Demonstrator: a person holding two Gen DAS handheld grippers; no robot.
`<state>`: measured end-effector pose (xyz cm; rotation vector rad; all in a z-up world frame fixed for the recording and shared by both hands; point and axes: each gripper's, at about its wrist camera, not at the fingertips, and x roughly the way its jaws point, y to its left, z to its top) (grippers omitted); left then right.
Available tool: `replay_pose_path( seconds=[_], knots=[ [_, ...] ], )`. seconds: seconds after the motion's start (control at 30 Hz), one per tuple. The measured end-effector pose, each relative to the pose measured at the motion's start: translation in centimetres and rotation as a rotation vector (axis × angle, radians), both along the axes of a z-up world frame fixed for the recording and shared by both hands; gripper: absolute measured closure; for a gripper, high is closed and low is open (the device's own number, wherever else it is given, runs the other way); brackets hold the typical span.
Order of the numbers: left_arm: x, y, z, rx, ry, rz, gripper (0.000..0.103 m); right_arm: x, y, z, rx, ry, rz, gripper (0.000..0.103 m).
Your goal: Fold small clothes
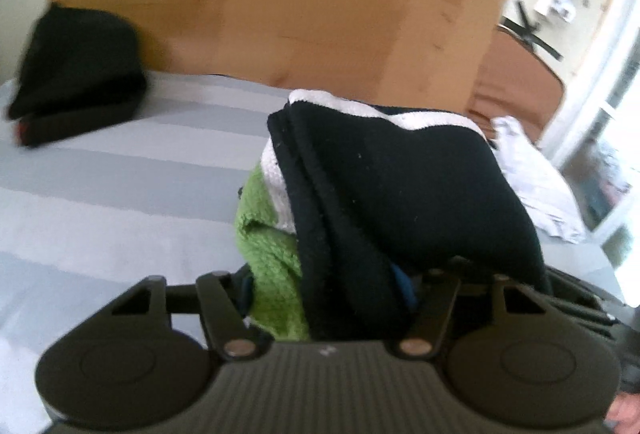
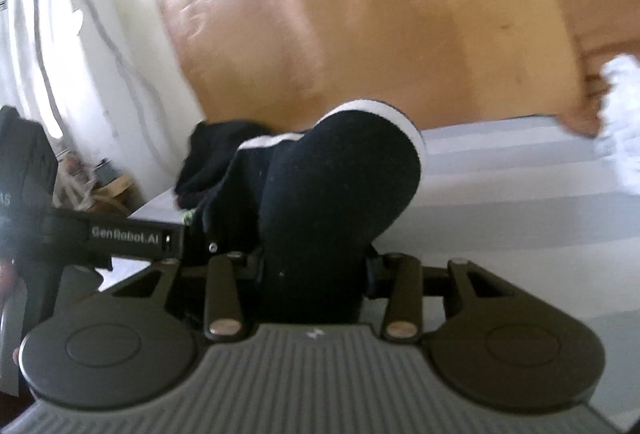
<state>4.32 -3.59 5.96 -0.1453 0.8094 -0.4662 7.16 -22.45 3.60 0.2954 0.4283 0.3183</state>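
Left wrist view: the left gripper (image 1: 336, 298) has a bundle of small clothes between its jaws, namely a black garment with white trim (image 1: 400, 186) and a green fleecy piece (image 1: 276, 274) beneath it. The fingertips are buried in the fabric, so whether the pads press on it cannot be told. Only this view shows a separate pile of folded black clothes (image 1: 80, 74) lying well apart at the far left of the grey striped bedsheet (image 1: 120, 202), and a crumpled white item (image 1: 532, 178) at the right.

Right wrist view: the right gripper (image 2: 316, 274) has the same black garment (image 2: 340, 186) bunched between its jaws; its fingertips are also covered, and the grip cannot be confirmed. Only this view shows the left gripper's arm with printed lettering (image 2: 120, 234) entering from the left, and white curtains (image 2: 48, 34).

The garment is dark knit with a white band along its edge, mounded over the sheet near the wooden headboard (image 2: 380, 14).

Both views are motion-blurred. The garment's full shape is cut off by the gripper bodies.
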Motion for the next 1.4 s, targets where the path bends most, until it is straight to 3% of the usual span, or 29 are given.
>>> replay_pose_path(
  seconds=[0.17,0.33,0.43,0.93,1.4],
  knots=[
    [0.3,-4.7,-0.3,0.066,-0.042,-0.04,0.041,0.5,-3.6,-1.6,0.077,0.085,-0.056,0.056],
    [0.0,-5.7,-0.4,0.149,-0.107,-0.031,0.03,1.0,-5.3,-4.1,0.241,0.136,-0.054,0.037],
    [-0.2,-5.7,-0.5,0.171,-0.124,-0.021,0.025,1.0,-5.1,-4.1,0.24,0.136,-0.044,0.033],
    [-0.4,-4.0,-2.1,0.146,-0.132,-0.002,0.0,0.7,-5.7,-3.9,0.26,0.121,-0.044,0.027],
    [0.2,-2.3,-3.5,0.029,-0.106,-0.034,0.0,1.2,-5.1,-3.7,0.216,0.112,0.01,0.009]
  ],
)
